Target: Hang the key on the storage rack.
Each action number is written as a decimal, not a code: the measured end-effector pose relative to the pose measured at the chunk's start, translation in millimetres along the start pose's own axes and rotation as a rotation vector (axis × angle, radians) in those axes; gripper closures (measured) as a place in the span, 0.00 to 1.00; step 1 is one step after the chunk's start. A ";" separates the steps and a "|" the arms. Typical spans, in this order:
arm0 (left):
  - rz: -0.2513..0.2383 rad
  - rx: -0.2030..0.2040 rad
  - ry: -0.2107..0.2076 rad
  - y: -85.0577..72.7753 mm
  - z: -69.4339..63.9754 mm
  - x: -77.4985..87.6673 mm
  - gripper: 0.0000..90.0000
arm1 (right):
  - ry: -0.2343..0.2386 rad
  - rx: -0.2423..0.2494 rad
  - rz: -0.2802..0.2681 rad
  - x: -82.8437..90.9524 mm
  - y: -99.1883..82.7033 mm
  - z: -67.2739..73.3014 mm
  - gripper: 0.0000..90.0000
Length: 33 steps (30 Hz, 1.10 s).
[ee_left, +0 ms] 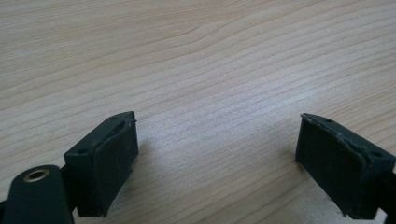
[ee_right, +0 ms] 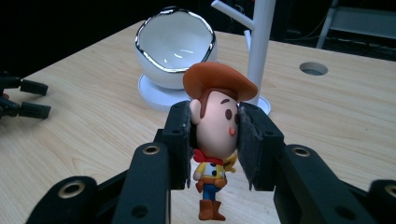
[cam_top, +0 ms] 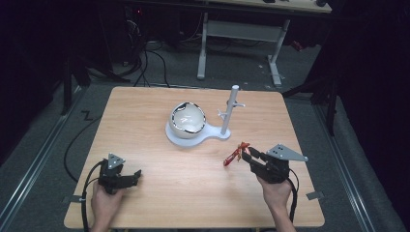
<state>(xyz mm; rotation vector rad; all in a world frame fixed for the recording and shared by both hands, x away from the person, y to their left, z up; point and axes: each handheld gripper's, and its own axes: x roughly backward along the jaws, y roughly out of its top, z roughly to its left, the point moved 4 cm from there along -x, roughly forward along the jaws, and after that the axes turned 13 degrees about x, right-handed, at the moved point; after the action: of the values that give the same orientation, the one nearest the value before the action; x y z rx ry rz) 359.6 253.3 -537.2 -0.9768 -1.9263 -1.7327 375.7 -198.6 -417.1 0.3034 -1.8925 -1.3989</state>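
Right gripper: jaws clamped on the head of a cowboy figurine, pads pressing both cheeks; its body and boots hang free below, clear of the table. In the high view the figurine is small and blurred, near the white bowl stand, on the side toward the person. The right hand holds the gripper level, pointing at the stand. Left gripper: jaws wide, empty, low over bare table, well apart from the stand.

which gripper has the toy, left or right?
The right gripper, jaws shut on the cowboy figurine's head. The left gripper is open above bare table.
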 end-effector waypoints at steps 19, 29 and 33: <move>-0.001 0.001 -0.001 0.2 0.0 -0.2 0.15 | -0.060 -0.029 -0.030 3.3 26.4 -30.2 0.74; -0.001 0.001 0.000 0.1 -0.1 -0.2 0.15 | -0.079 -0.049 -0.044 5.1 37.4 -42.2 0.74; -0.001 0.001 0.000 0.1 -0.1 -0.2 0.15 | -0.086 -0.043 -0.051 4.5 46.4 -45.9 0.74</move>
<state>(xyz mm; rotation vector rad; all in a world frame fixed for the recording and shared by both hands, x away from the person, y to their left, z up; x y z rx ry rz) 359.8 253.2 -537.2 -0.9759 -1.9283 -1.7319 414.8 -216.9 -367.9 0.2757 -1.9332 -1.5061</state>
